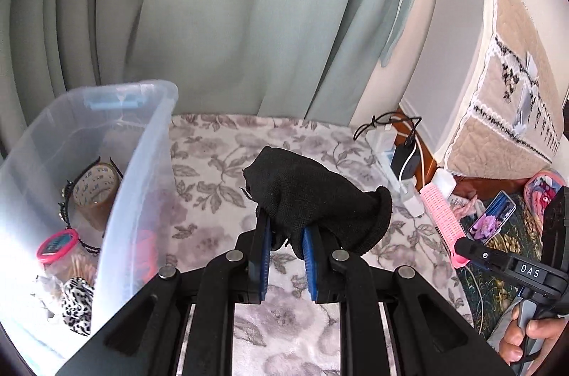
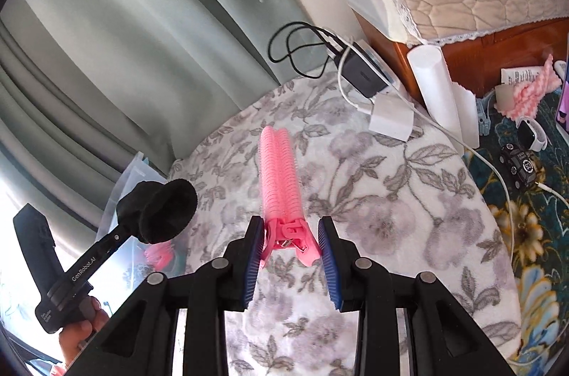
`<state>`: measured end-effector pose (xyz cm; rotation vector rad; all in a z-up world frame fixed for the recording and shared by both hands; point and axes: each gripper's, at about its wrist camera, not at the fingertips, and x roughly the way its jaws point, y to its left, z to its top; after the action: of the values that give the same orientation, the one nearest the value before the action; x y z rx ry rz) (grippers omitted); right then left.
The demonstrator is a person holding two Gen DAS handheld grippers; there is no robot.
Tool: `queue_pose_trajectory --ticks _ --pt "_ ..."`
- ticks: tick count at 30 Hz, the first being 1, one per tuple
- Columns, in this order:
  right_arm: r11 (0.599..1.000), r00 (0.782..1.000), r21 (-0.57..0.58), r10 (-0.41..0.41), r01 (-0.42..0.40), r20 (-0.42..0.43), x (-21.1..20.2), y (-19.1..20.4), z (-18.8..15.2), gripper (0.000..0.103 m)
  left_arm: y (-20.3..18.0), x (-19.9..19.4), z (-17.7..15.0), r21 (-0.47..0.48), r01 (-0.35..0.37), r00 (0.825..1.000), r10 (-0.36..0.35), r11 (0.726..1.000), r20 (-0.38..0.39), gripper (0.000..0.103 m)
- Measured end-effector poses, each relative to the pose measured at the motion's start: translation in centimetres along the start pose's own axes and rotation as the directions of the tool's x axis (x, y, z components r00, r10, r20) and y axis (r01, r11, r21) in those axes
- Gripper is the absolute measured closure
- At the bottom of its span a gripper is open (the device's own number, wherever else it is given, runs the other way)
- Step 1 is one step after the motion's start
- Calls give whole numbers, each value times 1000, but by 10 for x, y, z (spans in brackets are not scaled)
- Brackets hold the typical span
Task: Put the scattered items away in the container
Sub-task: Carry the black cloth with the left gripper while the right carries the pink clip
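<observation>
Left wrist view shows my left gripper (image 1: pixel 286 242) clamped on a black sock (image 1: pixel 313 198), held above the floral blanket (image 1: pixel 220 169) just right of the clear container (image 1: pixel 142 169), which already holds a tape roll (image 1: pixel 94 191). I judge this the carry step: next I swing left over the rim and release. My right gripper (image 2: pixel 291 242) grips a pink hair clip (image 2: pixel 279 173) by its hinge end; it follows afterwards.
</observation>
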<state>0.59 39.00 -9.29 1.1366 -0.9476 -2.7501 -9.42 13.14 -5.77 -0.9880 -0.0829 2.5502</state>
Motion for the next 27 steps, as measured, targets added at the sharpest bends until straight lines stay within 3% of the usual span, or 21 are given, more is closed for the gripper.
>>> queue_pose_trajectory --ticks 8,19,27 --pt "992 991 -104 85 -74 107 -43 68 7 69 22 -76 14 -45 -13 986 20 999 167 86" --pt "937 949 -302 241 -173 205 -94 171 -1 69 72 -167 15 -162 -42 932 97 986 349 86" --pt "876 926 -422 333 -233 180 -94 242 -16 69 116 -199 5 -262 -84 903 185 961 388 86"
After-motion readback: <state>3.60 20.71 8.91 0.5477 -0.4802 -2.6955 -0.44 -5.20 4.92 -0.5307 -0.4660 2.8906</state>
